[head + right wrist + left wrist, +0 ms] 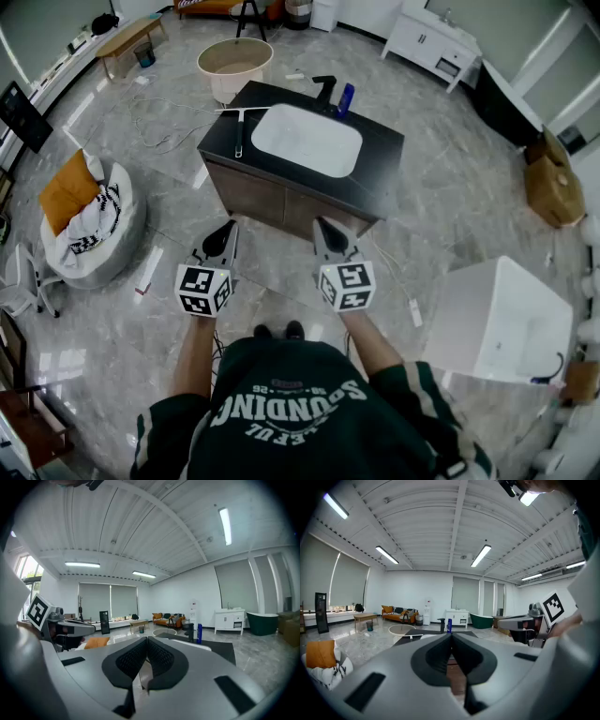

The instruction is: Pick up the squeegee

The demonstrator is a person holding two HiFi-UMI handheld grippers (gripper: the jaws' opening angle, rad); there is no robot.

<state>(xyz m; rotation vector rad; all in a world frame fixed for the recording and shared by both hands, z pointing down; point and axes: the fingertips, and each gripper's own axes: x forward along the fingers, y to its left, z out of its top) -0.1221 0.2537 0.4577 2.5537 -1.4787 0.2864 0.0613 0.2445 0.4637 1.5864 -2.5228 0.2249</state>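
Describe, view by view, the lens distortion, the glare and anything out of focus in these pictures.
Head view: fisheye bows the room's edges; bright reflections glare off the floor; the squeegee is sharp. Left gripper view: dark circular vignette, a blown-out ceiling light, the left hand-held gripper soft up close. Right gripper view: same vignette; right hand-held gripper soft too.
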